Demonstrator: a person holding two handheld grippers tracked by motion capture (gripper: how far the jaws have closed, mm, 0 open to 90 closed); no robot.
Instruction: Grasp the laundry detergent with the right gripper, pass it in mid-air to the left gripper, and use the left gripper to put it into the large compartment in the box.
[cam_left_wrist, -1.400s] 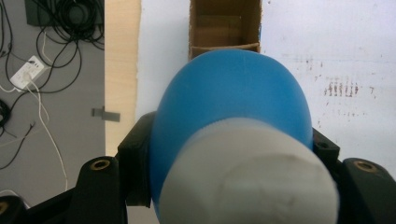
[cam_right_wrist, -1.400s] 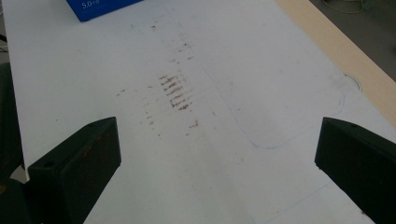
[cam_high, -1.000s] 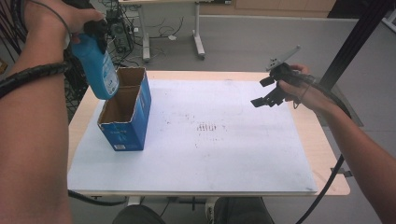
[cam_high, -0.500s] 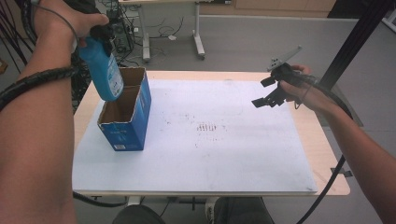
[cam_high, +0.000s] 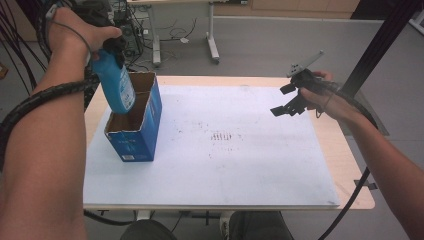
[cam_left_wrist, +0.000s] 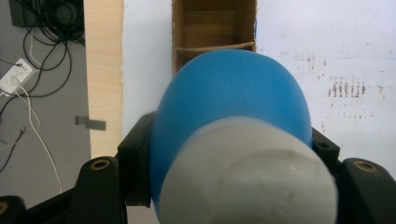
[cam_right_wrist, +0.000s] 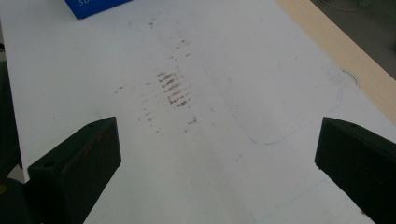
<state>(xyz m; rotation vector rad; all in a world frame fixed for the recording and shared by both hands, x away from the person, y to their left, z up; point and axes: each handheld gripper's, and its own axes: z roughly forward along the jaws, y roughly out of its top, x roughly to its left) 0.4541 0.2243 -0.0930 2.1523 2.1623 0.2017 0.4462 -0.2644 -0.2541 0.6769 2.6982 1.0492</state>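
1. Because the blue bottle (cam_high: 116, 86) must go into the open blue carton (cam_high: 136, 131) at the far left, the left gripper (cam_high: 111, 50) clenches its neck and holds it tilted above the opening.
2. The right gripper (cam_high: 289, 101) hangs released at the far right, clear of the work.

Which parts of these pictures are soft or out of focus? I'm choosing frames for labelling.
Left gripper view: the blue bottle and its white cap sit too close, blurred. Right gripper view: jaws soft, the white mat sharper. High view: evenly lit, sharp.
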